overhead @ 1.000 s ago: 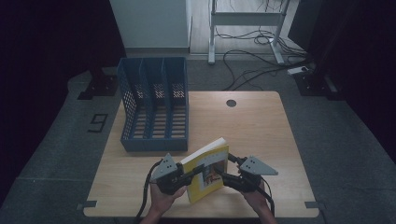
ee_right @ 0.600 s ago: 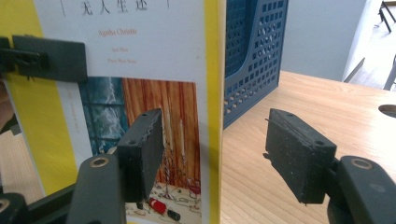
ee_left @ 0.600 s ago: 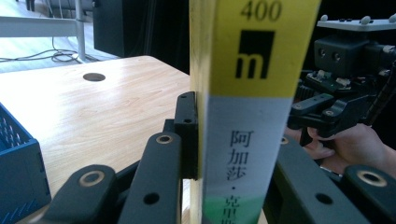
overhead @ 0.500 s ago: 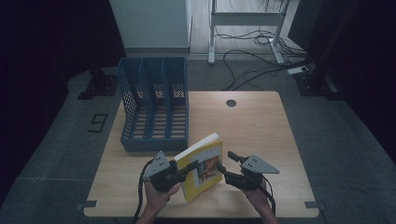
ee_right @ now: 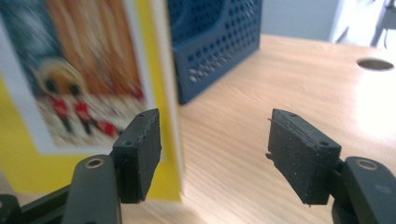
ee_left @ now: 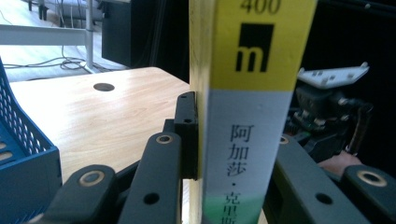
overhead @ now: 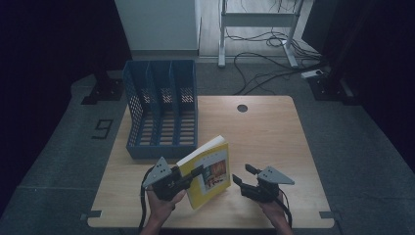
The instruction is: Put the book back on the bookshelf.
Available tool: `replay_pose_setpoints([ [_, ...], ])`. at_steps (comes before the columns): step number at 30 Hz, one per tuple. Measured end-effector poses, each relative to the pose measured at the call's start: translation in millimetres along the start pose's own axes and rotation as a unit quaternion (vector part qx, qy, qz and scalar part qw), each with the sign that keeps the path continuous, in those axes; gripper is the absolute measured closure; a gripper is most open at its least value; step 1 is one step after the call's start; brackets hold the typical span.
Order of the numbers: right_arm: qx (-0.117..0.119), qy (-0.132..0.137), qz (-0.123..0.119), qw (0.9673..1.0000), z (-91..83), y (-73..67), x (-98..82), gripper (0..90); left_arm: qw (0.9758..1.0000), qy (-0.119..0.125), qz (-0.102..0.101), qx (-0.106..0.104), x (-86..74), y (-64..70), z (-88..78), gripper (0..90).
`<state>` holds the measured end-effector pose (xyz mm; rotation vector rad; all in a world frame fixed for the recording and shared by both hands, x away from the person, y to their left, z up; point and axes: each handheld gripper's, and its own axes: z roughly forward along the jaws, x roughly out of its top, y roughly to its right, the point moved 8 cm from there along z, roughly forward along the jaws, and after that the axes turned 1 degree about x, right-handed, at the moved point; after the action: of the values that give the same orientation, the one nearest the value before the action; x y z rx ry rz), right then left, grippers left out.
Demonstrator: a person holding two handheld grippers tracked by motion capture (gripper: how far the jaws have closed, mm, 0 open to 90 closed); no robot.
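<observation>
The left gripper (overhead: pixel 188 176) held a yellow book (overhead: pixel 208 169) upright by its spine, one jaw on each side of it and closed against the covers; in the left gripper view the book (ee_left: pixel 247 112) rose between the jaws with bare table (ee_left: pixel 116 112) beyond them. The right gripper (overhead: pixel 243 177) stood just beside the book's cover, apart from it, jaws spread wide and holding nothing. In the right gripper view the book (ee_right: pixel 84 84) lay beyond its left finger (ee_right: pixel 140 149), the blue file rack (ee_right: pixel 212 42) stood farther off behind the book's edge, and open tabletop extended ahead of the right finger (ee_right: pixel 299 154) to the grommet hole (ee_right: pixel 374 64). In the high view the rack (overhead: pixel 161 110) stood ahead of the left gripper, near the table's (overhead: pixel 274 132) far left edge; both grippers worked close to its near edge. Compared with the frame half a second earlier, the book stood slightly farther from the left gripper's hand side and the right gripper remained clear of it.
</observation>
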<state>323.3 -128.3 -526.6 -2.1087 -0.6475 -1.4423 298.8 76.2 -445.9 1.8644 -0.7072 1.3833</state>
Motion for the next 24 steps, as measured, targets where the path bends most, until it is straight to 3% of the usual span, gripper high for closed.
replay_pose_setpoints([
  [8,-0.031,-0.035,0.019,0.9987,-4.7,25.2,-24.4,33.3,0.9998,0.007,-0.009,0.018,8.2,-3.8,-4.4,75.6],
  [12,-0.052,-0.054,0.009,0.9971,-6.7,33.3,-31.7,33.0,0.9996,0.009,-0.020,0.019,12.2,-6.8,-4.8,75.6],
  [16,-0.076,-0.070,0.001,0.9946,-5.8,41.2,-39.0,32.6,0.9995,0.009,-0.016,0.026,16.1,-7.2,-5.5,75.6],
  [24,-0.094,-0.099,0.002,0.9907,-0.4,50.5,-53.8,32.6,0.9996,0.011,-0.010,0.026,22.8,-6.3,-5.1,75.6],
])
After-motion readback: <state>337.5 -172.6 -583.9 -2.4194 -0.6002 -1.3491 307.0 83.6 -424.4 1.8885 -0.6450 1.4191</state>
